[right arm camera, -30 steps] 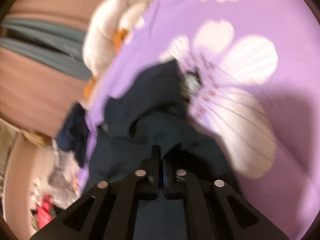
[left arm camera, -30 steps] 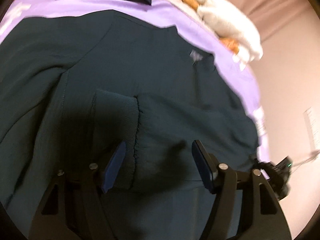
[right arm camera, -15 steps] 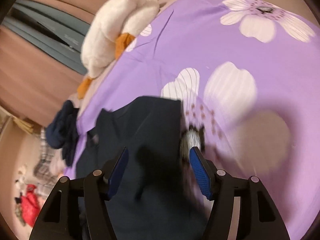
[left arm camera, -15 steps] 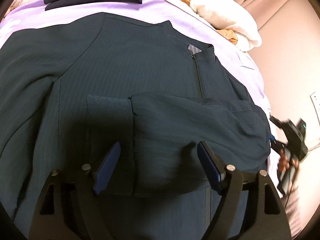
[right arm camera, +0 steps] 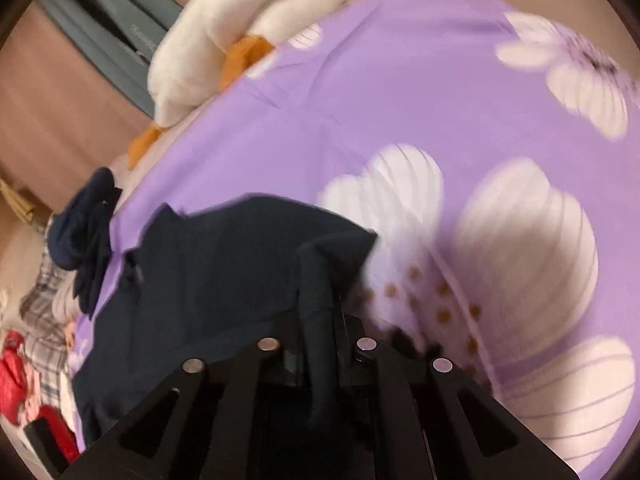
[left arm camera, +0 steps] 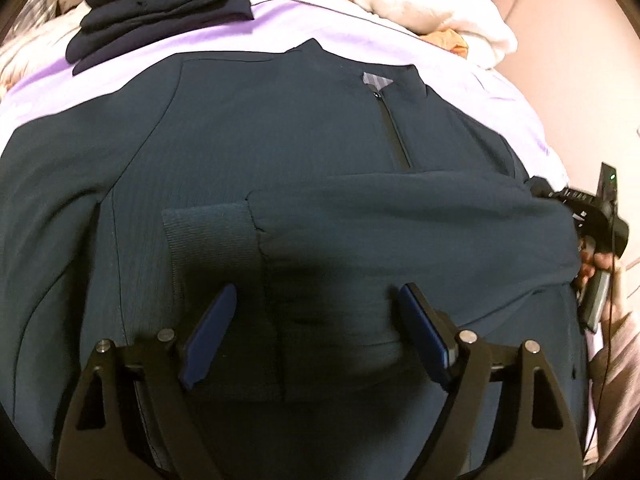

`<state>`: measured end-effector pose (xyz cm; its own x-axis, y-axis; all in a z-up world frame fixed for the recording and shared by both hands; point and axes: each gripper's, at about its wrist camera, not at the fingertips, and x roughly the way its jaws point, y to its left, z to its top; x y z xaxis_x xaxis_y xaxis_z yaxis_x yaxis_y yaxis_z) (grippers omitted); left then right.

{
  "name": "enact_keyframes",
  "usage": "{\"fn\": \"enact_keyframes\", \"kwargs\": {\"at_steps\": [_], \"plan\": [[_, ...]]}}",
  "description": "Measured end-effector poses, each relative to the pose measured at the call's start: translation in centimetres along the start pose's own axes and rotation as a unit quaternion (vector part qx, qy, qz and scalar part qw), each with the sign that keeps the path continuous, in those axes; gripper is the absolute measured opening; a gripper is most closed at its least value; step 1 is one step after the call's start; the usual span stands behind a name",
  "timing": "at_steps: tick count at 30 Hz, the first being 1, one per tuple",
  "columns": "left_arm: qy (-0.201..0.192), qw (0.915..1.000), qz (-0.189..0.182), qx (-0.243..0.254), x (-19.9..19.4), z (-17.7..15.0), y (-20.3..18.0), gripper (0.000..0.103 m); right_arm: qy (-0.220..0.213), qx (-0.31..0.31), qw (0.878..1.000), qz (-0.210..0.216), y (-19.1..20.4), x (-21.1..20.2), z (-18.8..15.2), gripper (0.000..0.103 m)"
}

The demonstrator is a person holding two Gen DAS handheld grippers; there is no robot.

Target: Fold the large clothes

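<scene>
The jacket (left arm camera: 280,152), dark teal with a short zip (left arm camera: 394,136) running down from its collar, lies spread front-up on the purple bedspread (left arm camera: 280,24), which carries large white flowers. One sleeve (left arm camera: 400,224) is folded across the chest, its ribbed cuff (left arm camera: 208,236) lying flat on the body panel on the far side of the zip from the folded shoulder. The jacket's collar edge stops short of the bedspread's far border, leaving a strip of bare purple between them. In the right wrist view a broad stretch of flowered cloth lies open beside the jacket's shoulder edge (right arm camera: 340,224), with nothing on it.

The left gripper (left arm camera: 316,328) hovers over the folded sleeve just below the cuff, its jaws opening, blue pads (left arm camera: 212,320) well apart with fabric beneath them but not pressed. The right gripper (right arm camera: 320,344) is at the jacket's side edge, its jaws closing, with a bunched fold of the dark fabric pinched between them. In the left wrist view that gripper shows at the jacket's edge, held by a hand (left arm camera: 600,272).

Beyond the collar, a stack of folded navy clothes (left arm camera: 160,8) rests on the bedspread. Farther along from the collar on the zip side lies a white plush toy (left arm camera: 440,12) with orange parts. Past the navy stack from the jacket, plaid and red items (right arm camera: 24,380) lie in a blurred heap off the bedspread's edge; what they are I cannot tell.
</scene>
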<state>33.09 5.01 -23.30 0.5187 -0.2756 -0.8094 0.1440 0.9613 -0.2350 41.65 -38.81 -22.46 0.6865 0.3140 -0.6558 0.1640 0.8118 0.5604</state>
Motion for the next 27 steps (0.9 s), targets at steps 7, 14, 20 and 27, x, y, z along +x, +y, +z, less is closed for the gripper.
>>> {"fn": "enact_keyframes", "kwargs": {"at_steps": [7,14,20,27], "plan": [[0.008,0.9997,-0.018,-0.015,-0.4,0.0,0.6,0.087,-0.062,-0.079,0.995,0.018,4.0,-6.5,-0.6,0.043],[0.008,0.999,-0.034,-0.027,-1.5,-0.8,1.2,0.086,0.034,-0.281,0.958,-0.036,7.0,-4.9,-8.1,0.036],[0.013,0.9994,-0.032,-0.004,-2.8,-2.3,1.4,0.086,0.054,-0.291,0.952,-0.083,4.6,-4.4,-9.2,0.021],[-0.002,0.9865,-0.106,-0.124,-7.1,-3.6,6.1,0.09,0.045,-0.258,0.964,-0.05,4.5,-9.5,-10.8,0.039]]}}
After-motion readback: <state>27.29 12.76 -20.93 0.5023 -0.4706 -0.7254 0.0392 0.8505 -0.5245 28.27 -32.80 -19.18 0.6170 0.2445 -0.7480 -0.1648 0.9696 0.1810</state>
